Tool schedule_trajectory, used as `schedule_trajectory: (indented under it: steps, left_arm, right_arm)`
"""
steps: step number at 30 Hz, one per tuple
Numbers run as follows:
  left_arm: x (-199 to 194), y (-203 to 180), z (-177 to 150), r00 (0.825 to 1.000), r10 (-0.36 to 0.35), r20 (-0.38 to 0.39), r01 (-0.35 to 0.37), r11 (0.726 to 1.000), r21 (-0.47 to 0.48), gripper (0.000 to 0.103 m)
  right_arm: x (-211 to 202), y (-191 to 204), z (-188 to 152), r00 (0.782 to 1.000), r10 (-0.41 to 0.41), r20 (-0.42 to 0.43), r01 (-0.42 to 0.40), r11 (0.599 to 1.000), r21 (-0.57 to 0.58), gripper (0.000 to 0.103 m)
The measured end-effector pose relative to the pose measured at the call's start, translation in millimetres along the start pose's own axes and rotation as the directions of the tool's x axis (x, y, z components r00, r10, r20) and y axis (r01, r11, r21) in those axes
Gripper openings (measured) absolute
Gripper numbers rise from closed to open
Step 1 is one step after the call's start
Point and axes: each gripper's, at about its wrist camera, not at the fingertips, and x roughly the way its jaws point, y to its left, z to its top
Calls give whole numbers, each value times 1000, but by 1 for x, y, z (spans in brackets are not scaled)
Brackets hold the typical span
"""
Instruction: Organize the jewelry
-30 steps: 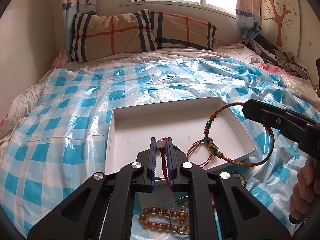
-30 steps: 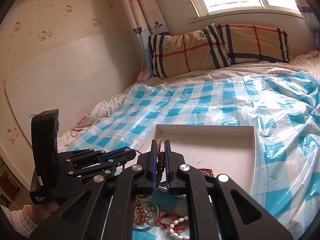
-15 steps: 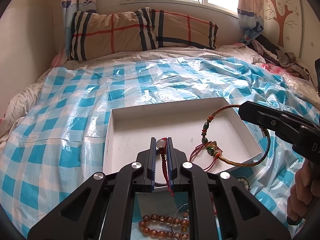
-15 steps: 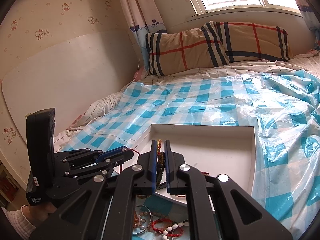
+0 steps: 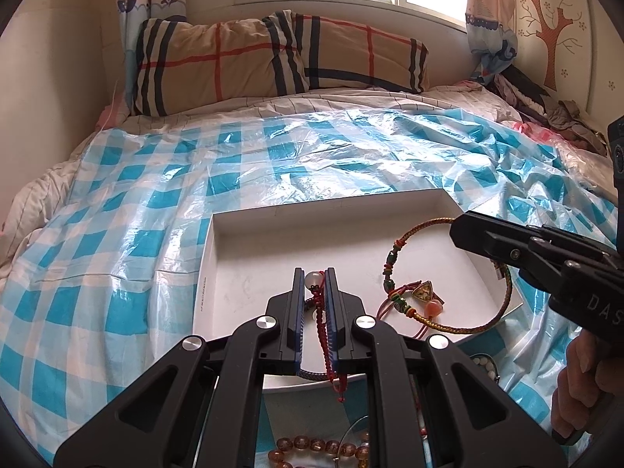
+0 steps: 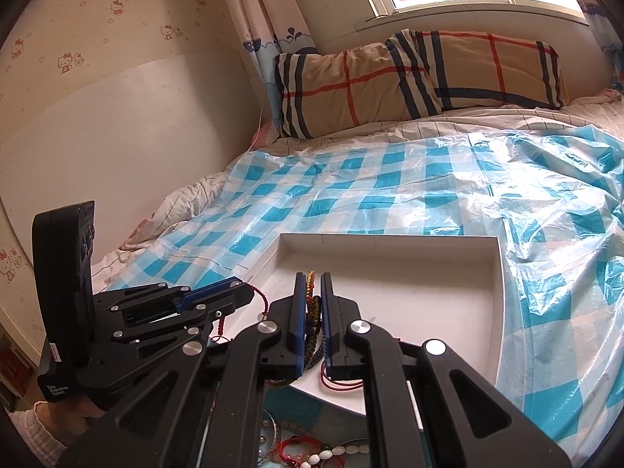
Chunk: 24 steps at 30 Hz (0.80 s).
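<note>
Left gripper (image 5: 315,279) pinches a red cord bracelet (image 5: 320,314) over the white tray (image 5: 206,273); lower it before letting go. Right gripper (image 6: 311,279) clamps the braided bracelet (image 5: 448,273), its charm end already resting inside, so release low and gently.

Left gripper (image 5: 315,304) fingers nearly closed, right gripper (image 6: 311,304) likewise (both pinching cord), side by side

My count: jewelry, box, pillows

I see one shallow white cardboard box (image 5: 218,230), two plaid tan pillows (image 5: 218,58) (image 5: 362,54), one braided multicolour cord bracelet (image 5: 394,257), one red knotted cord bracelet (image 5: 320,312) and one amber bead strand (image 5: 316,446).
</note>
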Motion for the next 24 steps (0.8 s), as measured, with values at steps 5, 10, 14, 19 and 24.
schedule_trajectory:
  steps: [5,10,14,19,24]
  left_arm:
    - [23,-1,-4,998,40,-57,-39,999,16,34]
    - [19,12,-8,998,50,-49,-52,998,-25,43]
    - [9,20,-12,997,55,-47,-58,997,-48,44]
    - [-11,23,-30,997,47,-64,-50,998,-39,44]
    - [-13,13,-64,990,4,-140,0,1000,28,44]
  right_arm:
    - [8,-12,-3,998,-68,-15,69,997,21,38]
    - [-9,-19,-5,996,-85,-6,85,996,32,38]
    - [-22,-21,-10,996,-90,-27,91,995,37,38]
    - [-38,-17,-29,993,-89,-78,91,996,26,38]
    - [-31,-15,-60,971,-122,-206,122,992,-12,38]
